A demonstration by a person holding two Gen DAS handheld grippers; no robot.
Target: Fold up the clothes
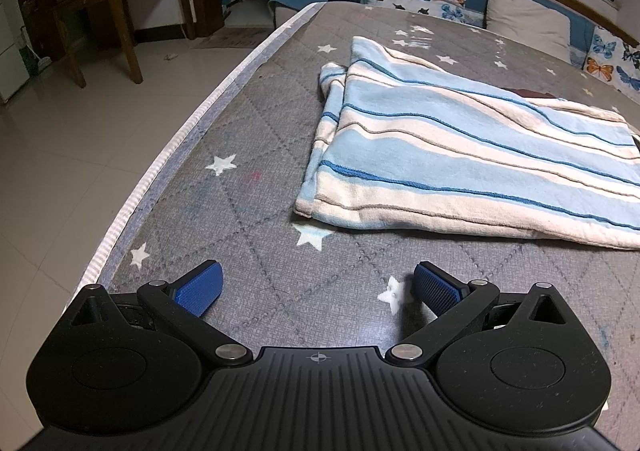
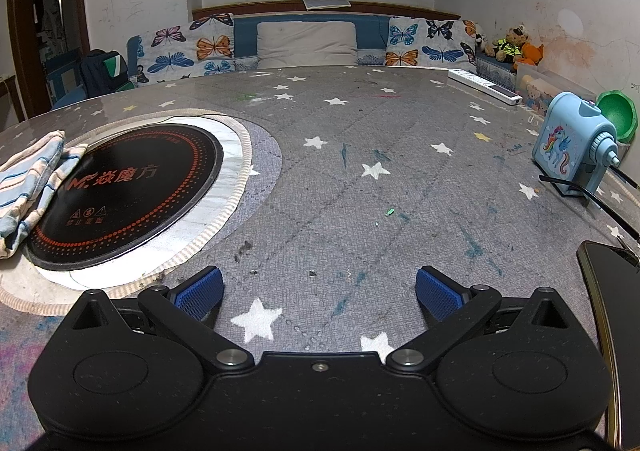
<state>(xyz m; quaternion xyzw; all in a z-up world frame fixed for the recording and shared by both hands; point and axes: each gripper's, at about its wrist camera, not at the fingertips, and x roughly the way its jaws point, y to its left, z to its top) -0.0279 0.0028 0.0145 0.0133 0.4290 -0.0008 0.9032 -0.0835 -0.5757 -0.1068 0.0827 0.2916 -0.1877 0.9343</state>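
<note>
Garment: striped cloth point(image 1: 460, 155), pale blue and cream with thin dark-blue lines, lying folded and flat on the grey star-print table cover point(image 1: 256, 155).
Long axis: seen from the left wrist, the cloth's length and its stripes run from its near-left corner toward the right edge of the picture; a second layer shows under its left edge.
Position: the cloth's far end lies against the black round cooktop point(image 2: 124, 191) set into the table; in the right wrist view the cloth point(image 2: 28, 187) overlaps the cooktop's left rim.
Left gripper point(image 1: 318, 285): blue pads wide apart, nothing between them, low over the cover, short of the cloth's near-left corner.
Right gripper point(image 2: 319, 289): pads spread wide, holding nothing, over bare cover to the right of the cooktop.
Containers: clear storage box point(image 2: 548, 85) at the table's far right, well away from the cooktop; its contents are too small to tell.
Other items right of the cooktop: blue pencil sharpener point(image 2: 572, 143), green bowl point(image 2: 618, 115), white remote point(image 2: 484, 85), dark phone point(image 2: 616, 331).
</note>
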